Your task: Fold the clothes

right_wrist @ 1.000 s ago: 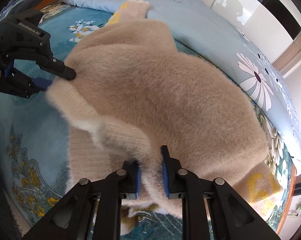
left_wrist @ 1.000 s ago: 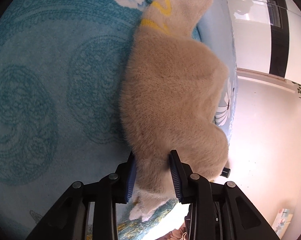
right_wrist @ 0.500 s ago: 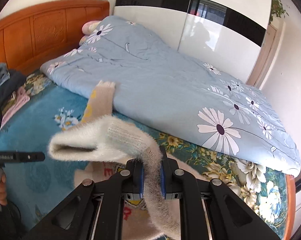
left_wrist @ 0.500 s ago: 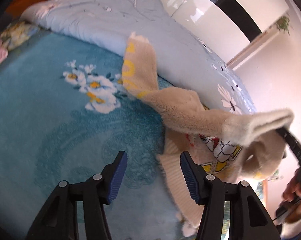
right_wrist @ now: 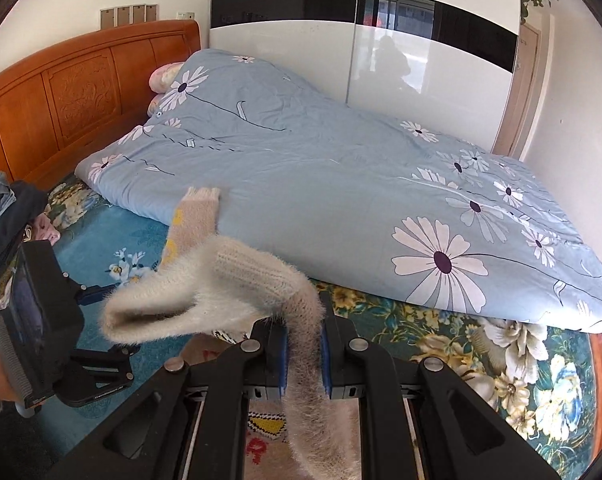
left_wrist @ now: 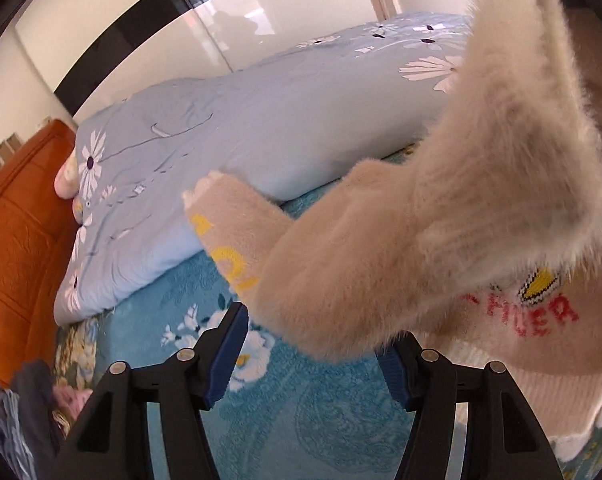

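Observation:
A fluffy beige sweater (left_wrist: 441, 240) with yellow and red lettering lies partly on the teal bedspread (left_wrist: 285, 420), one sleeve (left_wrist: 229, 224) reaching up onto the blue quilt. My right gripper (right_wrist: 304, 356) is shut on the sweater's hem (right_wrist: 301, 320) and holds it lifted, the cloth drooping to the left. My left gripper (left_wrist: 313, 352) is open, its jaws wide apart; lifted sweater cloth hangs just in front of them and hides the right fingertip. The left gripper also shows at the left of the right wrist view (right_wrist: 85, 292).
A light blue daisy quilt (right_wrist: 341, 184) is heaped across the far side of the bed. An orange wooden headboard (right_wrist: 69, 92) stands at the left, with dark clothes (right_wrist: 5, 216) piled near it. A white and black wardrobe (right_wrist: 361, 40) is behind.
My left gripper let go of the sweater and opened wide. My right gripper lifted the hem up off the bed, turning the sweater's printed side into view.

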